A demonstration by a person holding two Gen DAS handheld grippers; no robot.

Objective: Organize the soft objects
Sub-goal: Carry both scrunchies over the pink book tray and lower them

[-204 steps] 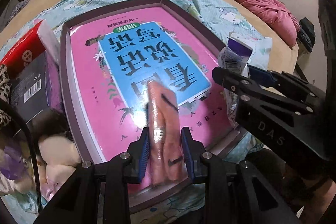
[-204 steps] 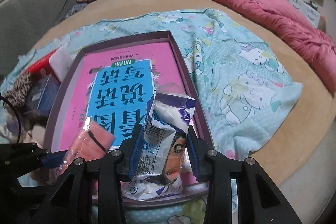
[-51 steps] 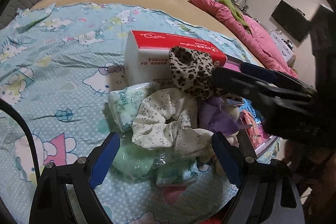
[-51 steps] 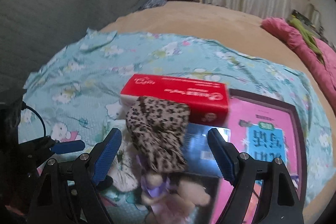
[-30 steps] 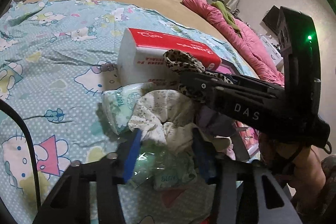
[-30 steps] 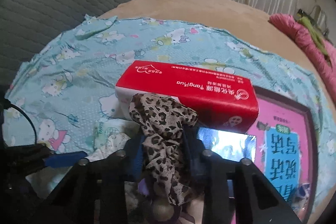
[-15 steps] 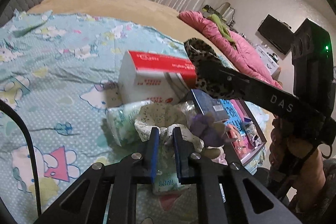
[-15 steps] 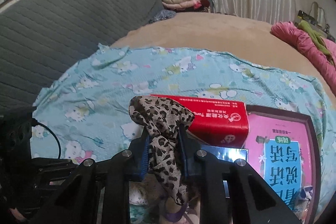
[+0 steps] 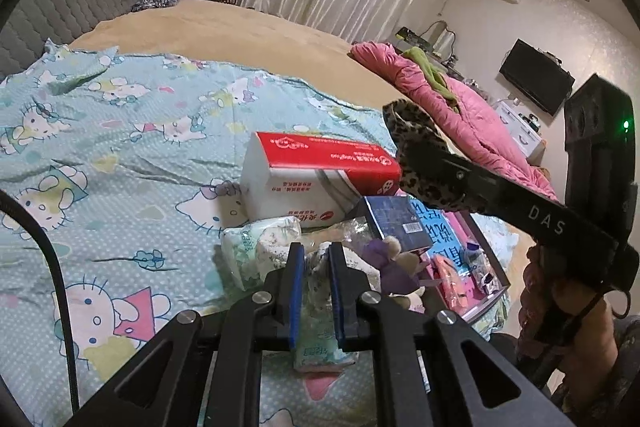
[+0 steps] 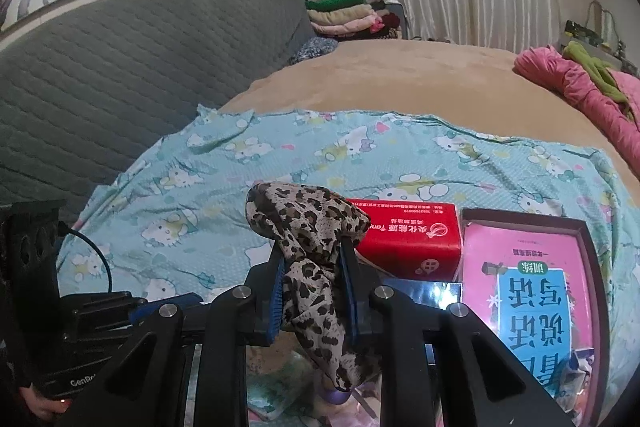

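My left gripper [image 9: 314,267] is shut on a white floral scrunchie [image 9: 318,259], lifted a little above the pile of soft things on the bed. My right gripper [image 10: 312,267] is shut on a leopard-print scrunchie [image 10: 308,227] and holds it up in the air; it also shows in the left wrist view [image 9: 416,143] at the right. Below lie green tissue packets [image 9: 248,251] and a purple plush toy [image 9: 390,267]. The pink tray [image 10: 528,279] holds a pink pouch [image 9: 450,285] and a small packet [image 9: 474,255].
A red and white tissue box [image 9: 316,183] and a dark blue box [image 9: 394,223] stand between the pile and the tray. A Hello Kitty cloth [image 9: 100,155] covers the tan bed. A pink duvet [image 9: 452,119] lies at the far right, a grey headboard [image 10: 120,75] at the left.
Both grippers have risen with their scrunchies. The leopard scrunchie is higher off the pile, and the white scrunchie has come up from the packets.
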